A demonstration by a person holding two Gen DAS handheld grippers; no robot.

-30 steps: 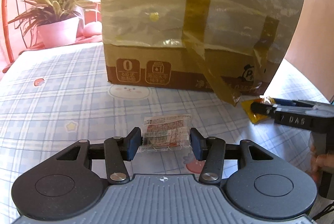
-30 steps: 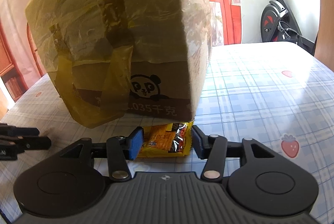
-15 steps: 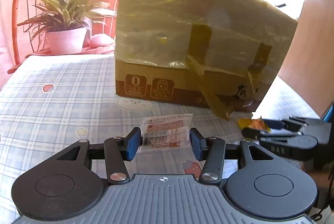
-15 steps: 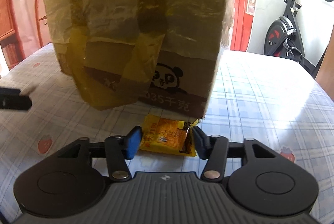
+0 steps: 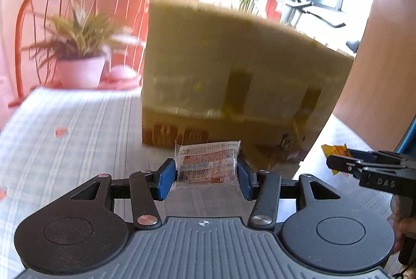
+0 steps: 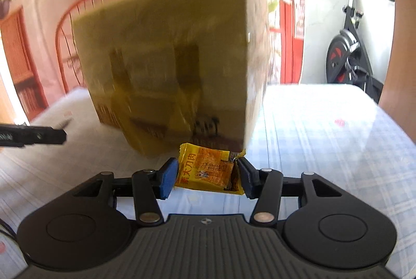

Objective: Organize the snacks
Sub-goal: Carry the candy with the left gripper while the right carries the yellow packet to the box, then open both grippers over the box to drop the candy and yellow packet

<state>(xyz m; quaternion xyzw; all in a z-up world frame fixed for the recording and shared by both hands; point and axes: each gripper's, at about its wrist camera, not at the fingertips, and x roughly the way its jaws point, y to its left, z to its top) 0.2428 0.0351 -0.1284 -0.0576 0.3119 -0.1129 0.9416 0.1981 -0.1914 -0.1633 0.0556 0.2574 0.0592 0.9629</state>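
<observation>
Lifting both packets off the checked surface (image 5: 78, 123), we hold the clear snack packet (image 5: 207, 162) clamped in our left claw (image 5: 206, 177) and the yellow snack packet (image 6: 208, 170) in our right claw (image 6: 208, 176), both risen before the taped carton (image 5: 234, 76), ready for sorting.

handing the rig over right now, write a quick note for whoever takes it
Left gripper: shut on the clear snack packet, held above the table.
Right gripper: shut on the yellow snack packet, also off the table.
Cardboard box, wrapped in plastic and tape, stands on the checked tablecloth just ahead of both grippers. Whether its top is open cannot be seen.
Done: both packets picked up.
Left: likely set each packet where the snacks belong, probably the box, then check the table for more.
</observation>
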